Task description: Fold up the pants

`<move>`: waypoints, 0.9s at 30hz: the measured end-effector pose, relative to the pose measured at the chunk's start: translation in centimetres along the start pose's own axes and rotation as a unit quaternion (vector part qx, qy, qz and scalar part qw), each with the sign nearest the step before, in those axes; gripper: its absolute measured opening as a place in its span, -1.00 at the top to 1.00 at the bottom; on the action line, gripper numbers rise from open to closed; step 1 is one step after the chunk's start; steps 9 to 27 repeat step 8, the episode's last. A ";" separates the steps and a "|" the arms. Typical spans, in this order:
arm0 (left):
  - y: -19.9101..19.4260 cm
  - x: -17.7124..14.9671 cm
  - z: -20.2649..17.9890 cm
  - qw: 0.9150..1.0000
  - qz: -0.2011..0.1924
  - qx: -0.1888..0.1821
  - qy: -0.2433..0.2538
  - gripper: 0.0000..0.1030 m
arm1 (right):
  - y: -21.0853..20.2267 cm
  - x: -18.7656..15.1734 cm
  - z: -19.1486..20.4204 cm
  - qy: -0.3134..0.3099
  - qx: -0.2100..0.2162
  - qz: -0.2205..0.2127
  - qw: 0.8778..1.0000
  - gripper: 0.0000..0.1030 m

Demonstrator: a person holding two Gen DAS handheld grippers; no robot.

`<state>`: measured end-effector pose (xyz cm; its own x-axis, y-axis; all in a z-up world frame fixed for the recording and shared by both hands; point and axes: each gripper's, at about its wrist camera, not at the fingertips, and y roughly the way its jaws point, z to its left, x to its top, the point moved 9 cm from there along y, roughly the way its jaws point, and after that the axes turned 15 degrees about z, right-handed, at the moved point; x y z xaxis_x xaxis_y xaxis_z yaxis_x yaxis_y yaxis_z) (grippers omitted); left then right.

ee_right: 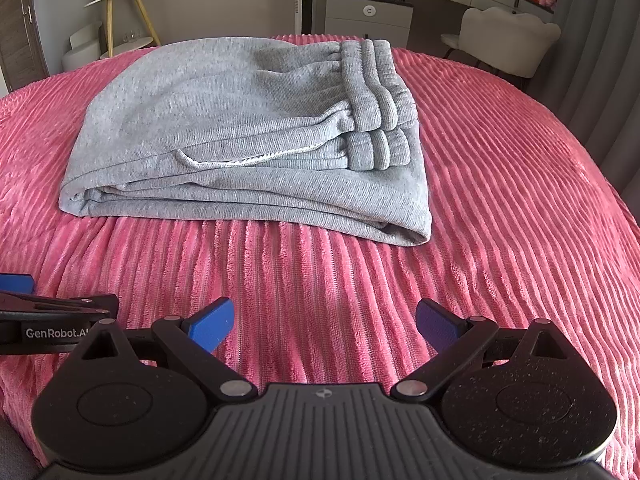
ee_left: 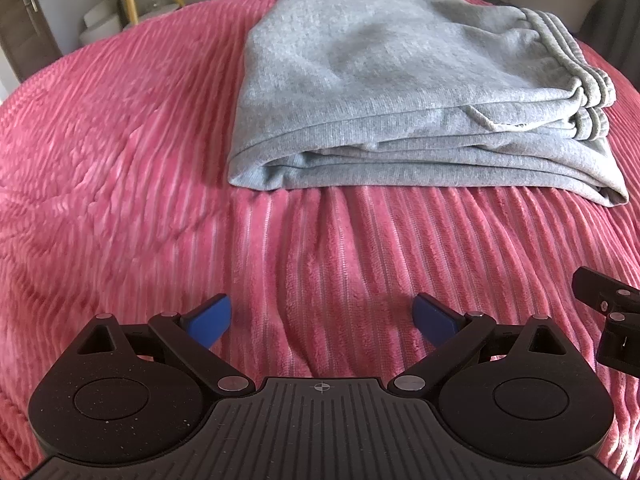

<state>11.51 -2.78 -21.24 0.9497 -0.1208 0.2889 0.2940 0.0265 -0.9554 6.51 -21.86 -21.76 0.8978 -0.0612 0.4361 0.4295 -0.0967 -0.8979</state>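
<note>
Grey sweatpants [ee_left: 384, 92] lie folded into a thick stack on a pink ribbed blanket [ee_left: 120, 152], waistband at the right. They also show in the right wrist view [ee_right: 240, 132]. My left gripper [ee_left: 323, 316] is open and empty, hovering over the blanket short of the pants' near edge. My right gripper [ee_right: 325, 320] is open and empty too, also short of the pants. Part of the right gripper shows at the right edge of the left wrist view [ee_left: 608, 304]. The left gripper shows at the left edge of the right wrist view [ee_right: 48, 316].
The pink blanket [ee_right: 500, 200] covers the whole bed. Beyond the bed stand a small yellow-legged side table [ee_right: 120, 4], a grey dresser [ee_right: 368, 16], a white chair [ee_right: 508, 36] and a wooden door [ee_left: 24, 16].
</note>
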 end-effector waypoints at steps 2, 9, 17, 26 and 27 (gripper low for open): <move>-0.1 0.0 -0.1 1.000 -0.003 0.001 0.002 -0.95 | 0.0 0.0 0.0 0.000 0.000 0.000 1.000 -0.89; -0.4 0.0 -0.4 1.000 -0.013 0.004 0.014 -0.95 | 0.0 0.0 0.0 0.000 0.000 0.000 1.000 -0.89; -0.4 0.0 -0.4 1.000 -0.013 0.004 0.014 -0.95 | 0.0 0.0 0.0 0.000 0.000 0.000 1.000 -0.89; -0.4 0.0 -0.4 1.000 -0.013 0.004 0.014 -0.95 | 0.0 0.0 0.0 0.000 0.000 0.000 1.000 -0.89; -0.4 0.0 -0.4 1.000 -0.013 0.004 0.014 -0.95 | 0.0 0.0 0.0 0.000 0.000 0.000 1.000 -0.89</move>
